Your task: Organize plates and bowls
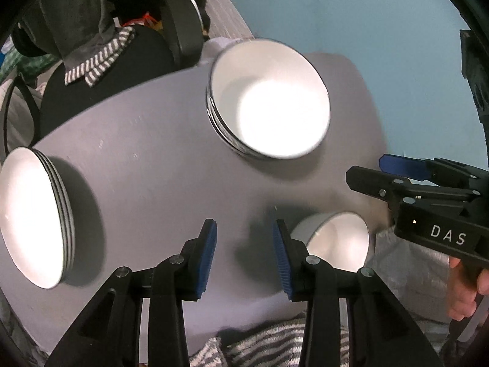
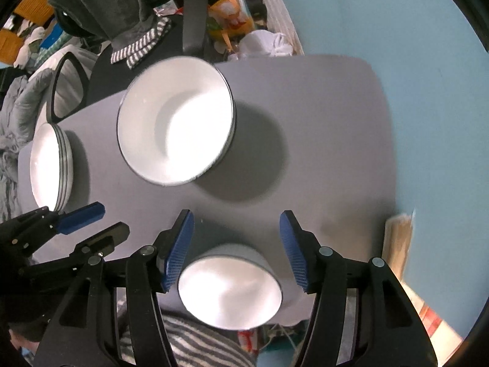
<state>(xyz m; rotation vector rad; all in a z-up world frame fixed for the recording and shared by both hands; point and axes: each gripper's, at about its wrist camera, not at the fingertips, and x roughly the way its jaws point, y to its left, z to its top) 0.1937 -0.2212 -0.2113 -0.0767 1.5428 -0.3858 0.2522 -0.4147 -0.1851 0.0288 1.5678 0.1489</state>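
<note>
Both grippers stand released and empty. Our right gripper (image 2: 237,244) points down with the small bowl (image 2: 229,287) directly beneath it, between the spread fingers but untouched. Our left gripper (image 1: 244,257) hovers over bare table (image 1: 152,153), just beside that bowl. The bowl stack (image 2: 175,119) lies ahead, the plate stack (image 2: 50,165) beyond the left gripper. We should grip the bowl's rim squarely before lifting.

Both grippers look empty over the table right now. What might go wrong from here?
1. The small bowl sits close to the near edge of the table; a nudge from the open right gripper may tip it off.
2. The left gripper hovers close beside the right one; they may collide.
</note>
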